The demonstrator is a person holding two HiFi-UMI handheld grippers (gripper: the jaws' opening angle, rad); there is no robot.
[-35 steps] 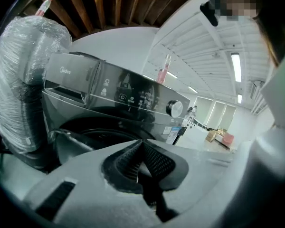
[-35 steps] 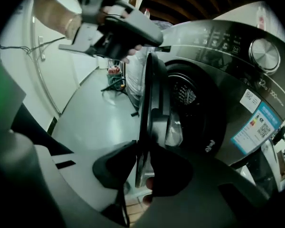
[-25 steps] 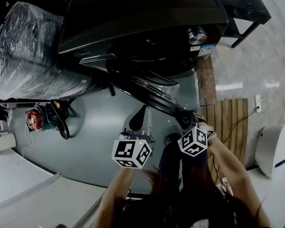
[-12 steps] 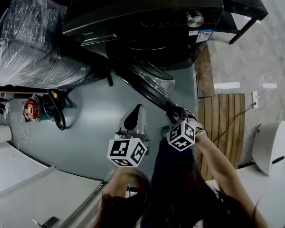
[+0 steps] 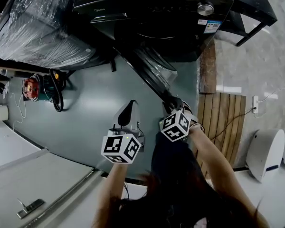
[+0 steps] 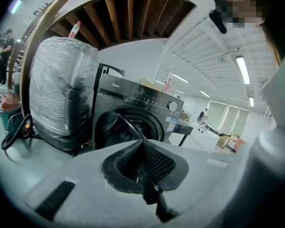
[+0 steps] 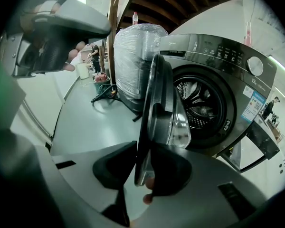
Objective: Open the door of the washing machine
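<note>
jaws of the right gripper [image 7: 142, 172] pinch the free edge of the door [image 7: 157, 103], which stands upright between both pads. the door is swung well out from the washer [image 7: 213, 46], with the drum [image 7: 199, 103] exposed behind it.

left gripper view: jaws of the left gripper [image 6: 143, 163] are pressed together with nothing between them. the washer lies ahead, well apart.

head view: the door runs diagonally from the washer front down to the right gripper. the left gripper hangs beside it, over the floor [image 5: 85, 118].
</note>
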